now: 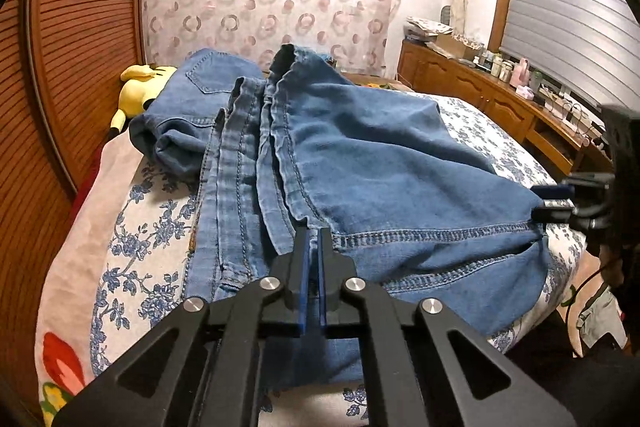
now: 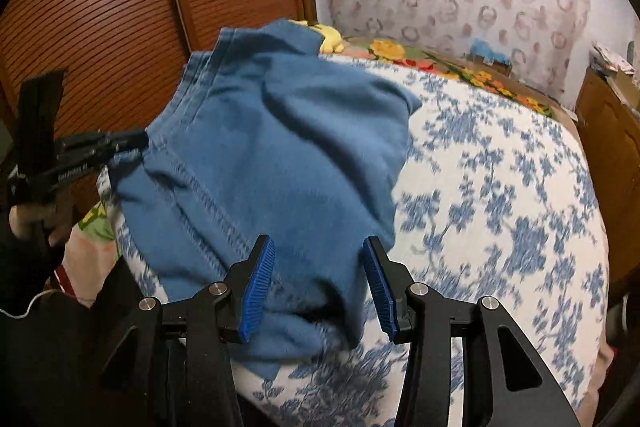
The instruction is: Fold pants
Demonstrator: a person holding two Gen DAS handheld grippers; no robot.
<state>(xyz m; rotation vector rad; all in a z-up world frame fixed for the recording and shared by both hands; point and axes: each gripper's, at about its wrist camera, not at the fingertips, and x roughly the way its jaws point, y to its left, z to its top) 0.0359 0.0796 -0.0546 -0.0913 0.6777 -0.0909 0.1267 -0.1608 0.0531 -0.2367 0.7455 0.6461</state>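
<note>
Blue denim pants (image 1: 360, 155) lie bunched on the bed, with the waistband and back pocket at the far end and the stitched leg hems nearest me. My left gripper (image 1: 315, 233) is shut on the hem edge, its blue pads pinching the cloth. The right wrist view shows the same left gripper (image 2: 138, 141) clamped on the pants (image 2: 280, 147) at their left edge. My right gripper (image 2: 319, 259) is open, and a fold of the denim lies between its blue pads without being pressed. In the left wrist view the right gripper (image 1: 550, 198) straddles the hem's right corner.
The bed has a white sheet (image 2: 500, 207) with blue flowers. A yellow plush toy (image 1: 138, 87) lies at the far left by the slatted wooden wardrobe (image 1: 72, 47). A cluttered wooden dresser (image 1: 480, 95) runs along the right. A person's hand (image 2: 28, 219) holds the left gripper.
</note>
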